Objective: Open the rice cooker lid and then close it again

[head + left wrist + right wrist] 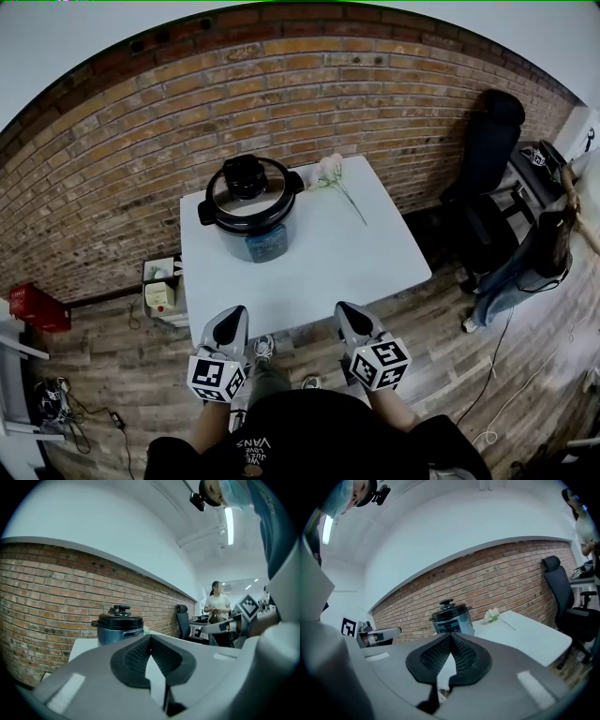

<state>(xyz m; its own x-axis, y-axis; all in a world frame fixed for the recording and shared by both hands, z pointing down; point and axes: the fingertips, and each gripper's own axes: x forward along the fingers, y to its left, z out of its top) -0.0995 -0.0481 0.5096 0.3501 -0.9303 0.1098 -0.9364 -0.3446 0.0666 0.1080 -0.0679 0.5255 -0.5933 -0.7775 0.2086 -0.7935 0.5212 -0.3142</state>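
Note:
A blue rice cooker (253,208) with a black lid and knob stands at the far left of the white table (328,262), its lid down. It also shows in the left gripper view (119,626) and the right gripper view (451,617). My left gripper (234,319) hangs at the table's near edge, shut with nothing between its tips. My right gripper (349,313) is beside it, also shut and empty. Both point toward the cooker, well short of it. In their own views the left gripper (150,637) and right gripper (451,635) have their pads pressed together.
A white flower sprig (336,178) lies on the table right of the cooker. A brick wall (141,141) runs behind. A black office chair (487,159) and clutter stand to the right. A person (216,609) stands far off.

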